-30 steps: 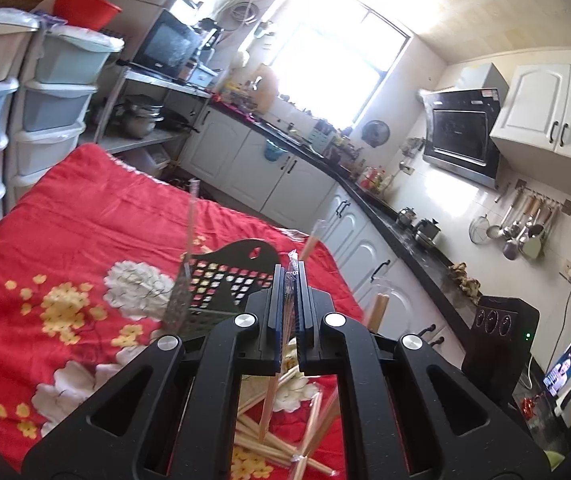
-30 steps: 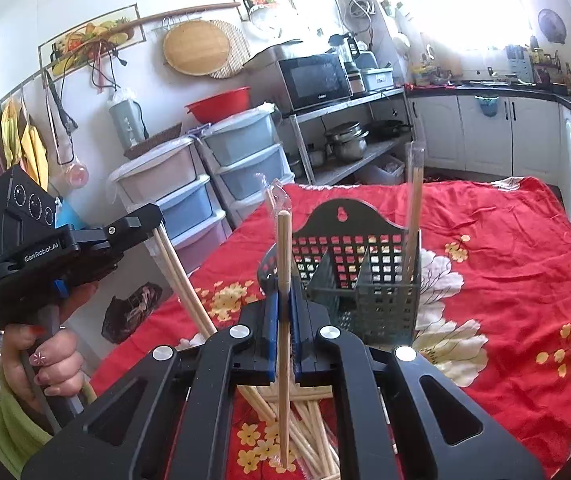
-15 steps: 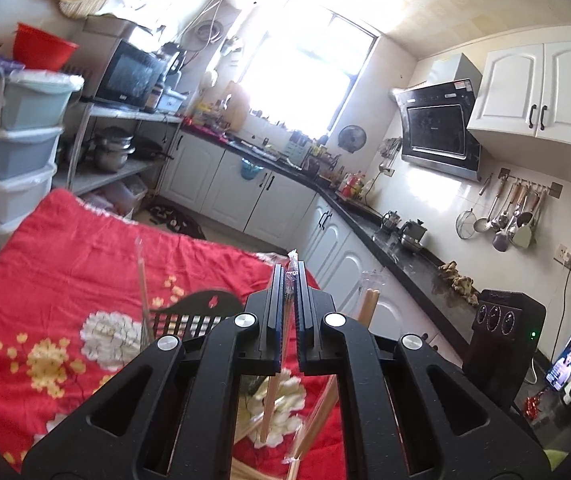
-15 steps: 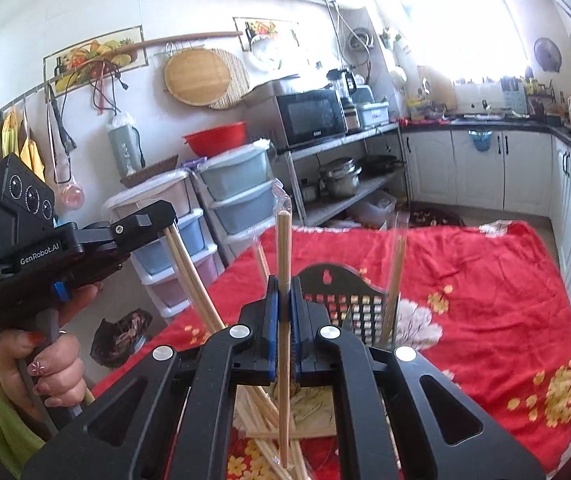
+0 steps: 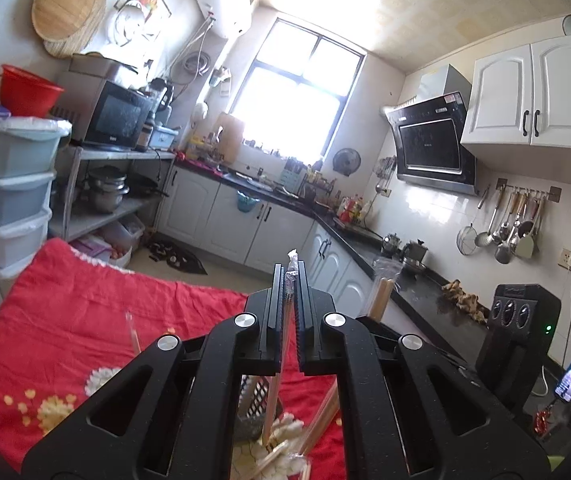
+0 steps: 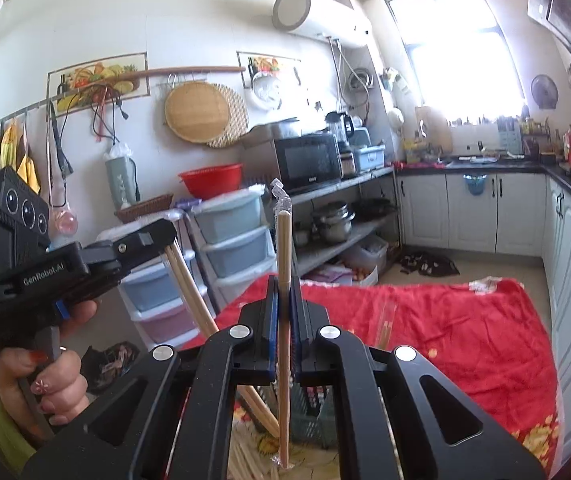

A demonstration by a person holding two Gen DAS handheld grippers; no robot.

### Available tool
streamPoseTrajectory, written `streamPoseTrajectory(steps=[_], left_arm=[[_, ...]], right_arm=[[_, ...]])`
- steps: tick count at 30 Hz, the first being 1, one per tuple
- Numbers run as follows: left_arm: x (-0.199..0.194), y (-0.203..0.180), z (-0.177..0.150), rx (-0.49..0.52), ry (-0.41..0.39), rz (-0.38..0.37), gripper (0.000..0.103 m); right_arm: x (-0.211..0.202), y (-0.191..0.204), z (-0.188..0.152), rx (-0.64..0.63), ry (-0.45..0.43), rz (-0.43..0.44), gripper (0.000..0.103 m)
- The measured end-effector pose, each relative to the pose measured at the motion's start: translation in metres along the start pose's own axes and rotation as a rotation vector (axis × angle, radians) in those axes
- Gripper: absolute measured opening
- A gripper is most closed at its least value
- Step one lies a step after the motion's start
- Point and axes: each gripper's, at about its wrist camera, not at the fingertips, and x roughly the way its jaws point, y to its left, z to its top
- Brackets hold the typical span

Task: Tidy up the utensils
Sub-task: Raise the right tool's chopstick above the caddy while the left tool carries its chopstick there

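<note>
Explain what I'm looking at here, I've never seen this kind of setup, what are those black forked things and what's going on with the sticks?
There is no robot here. A person holds two handheld grippers, one in each hand, and each carries a wide-angle camera looking forward along its two black fingers. That is why a black fork fills the bottom of both pictures.

The left wrist view shows the left gripper shut on a plastic-wrapped pair of chopsticks. The right wrist view shows the right gripper shut on another wrapped pair, held nearly upright. In that same view you can see the left gripper from outside, with the person's hand around its handle.

Below lies a red floral cloth. On it stands a dark mesh utensil basket, mostly hidden, and more loose chopsticks lie in front of it. A kitchen fills the background.
</note>
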Motion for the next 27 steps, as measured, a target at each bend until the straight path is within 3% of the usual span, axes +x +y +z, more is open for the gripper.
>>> streamPoseTrajectory(steps=[12,27], left_arm=[[0.020,0.008,0.013,0.009,-0.033,0.051,0.002],[0.044,0.028,-0.006,-0.002,-0.019,0.093,0.002]], right_arm=[[0.016,-0.011,0.032,-0.015,-0.087,-0.030,0.006],[0.052,-0.037,0.016,0.010,-0.076,-0.110,0.006]])
